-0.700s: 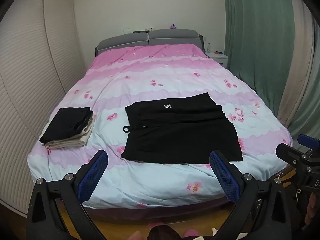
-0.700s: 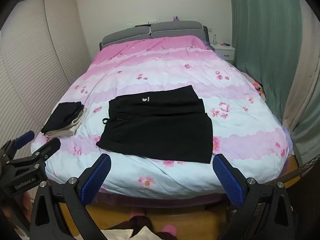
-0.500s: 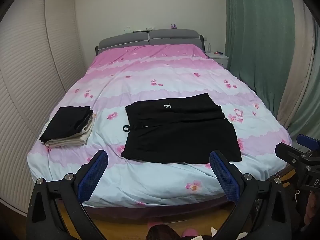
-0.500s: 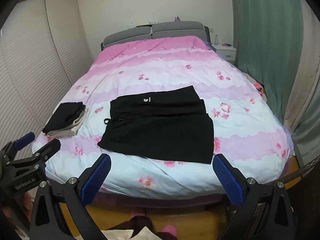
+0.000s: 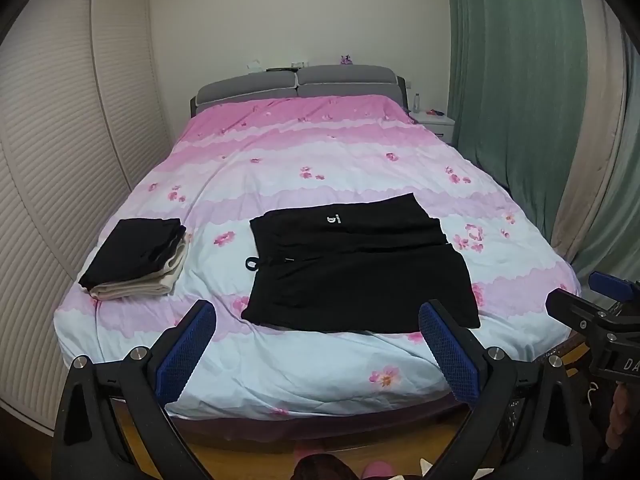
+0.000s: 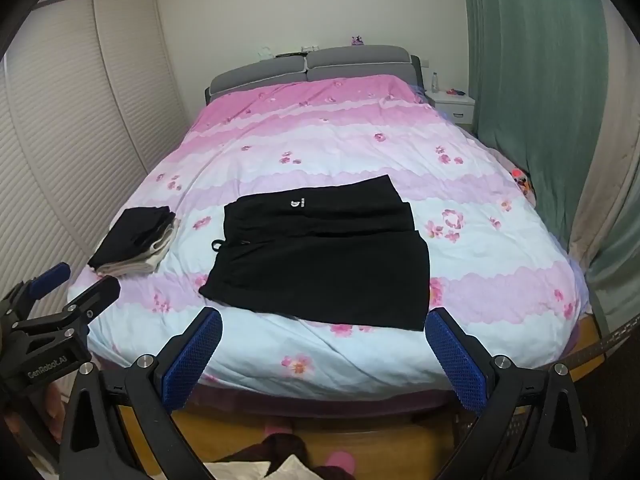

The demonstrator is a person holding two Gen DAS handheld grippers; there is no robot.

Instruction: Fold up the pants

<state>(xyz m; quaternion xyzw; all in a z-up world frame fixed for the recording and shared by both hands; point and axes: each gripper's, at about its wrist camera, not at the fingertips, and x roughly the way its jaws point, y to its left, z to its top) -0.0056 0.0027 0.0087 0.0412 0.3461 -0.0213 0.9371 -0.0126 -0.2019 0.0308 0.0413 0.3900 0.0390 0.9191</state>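
Left wrist view, change: against the earlier frames the bed sits very slightly lower and farther; the pants lie as they did, so I judge no fold has begun.
Left wrist view, left gripper: jaws wide, holding nothing, hovering off the bed's foot edge.
Left wrist view, pants: black, spread flat near the foot edge of the bed, waistband and drawstring loop toward the bed's left side.
Left wrist view, folded stack: dark and cream clothes near the left front corner, well apart from the pants.
Left wrist view, room: louvred wardrobe on the left, green curtain on the right, grey headboard at the far end.
Right wrist view, change: framing almost the same as before; the cloth is undisturbed.
Right wrist view, right gripper: jaws wide, empty, short of the foot edge.
Right wrist view, pants: flat, small white logo on the far panel.
Right wrist view, room: nightstand beside the headboard, with a bottle on it.
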